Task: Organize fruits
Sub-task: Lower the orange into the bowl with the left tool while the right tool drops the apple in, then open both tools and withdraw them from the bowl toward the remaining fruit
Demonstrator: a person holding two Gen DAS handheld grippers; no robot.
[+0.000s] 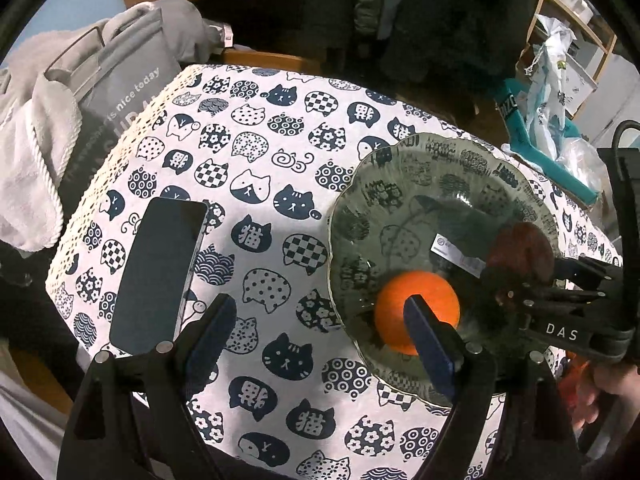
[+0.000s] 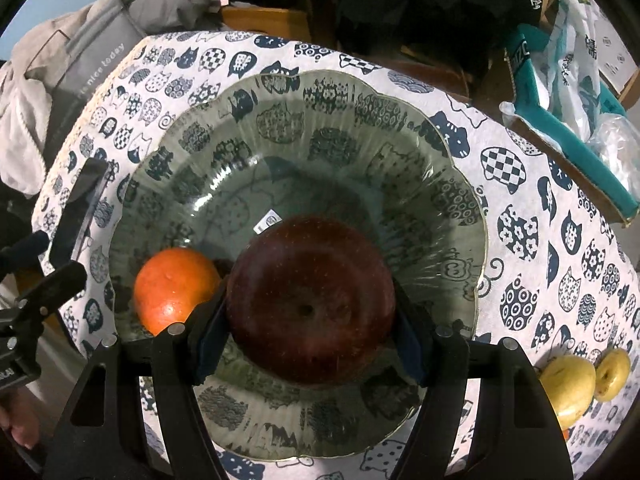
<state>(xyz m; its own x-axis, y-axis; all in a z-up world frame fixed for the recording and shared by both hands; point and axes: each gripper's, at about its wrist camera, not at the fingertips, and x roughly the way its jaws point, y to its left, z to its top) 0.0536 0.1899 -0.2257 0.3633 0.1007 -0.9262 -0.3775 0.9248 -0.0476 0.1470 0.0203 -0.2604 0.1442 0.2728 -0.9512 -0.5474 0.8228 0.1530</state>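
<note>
Right gripper (image 2: 310, 316) clamps the red apple (image 2: 310, 300) above the glass bowl (image 2: 460, 184). Released carelessly, it could knock the orange (image 2: 174, 290) beside it in the bowl. Left gripper (image 1: 320, 328) stands apart, empty, beside the bowl.

Both fisheye views bend hard at their black round borders. Light is dim and warm; the tablecloth (image 1: 256, 208) shows sunlit patches beside soft shadows, the glass bowl (image 2: 460, 216) glints faintly.
</note>
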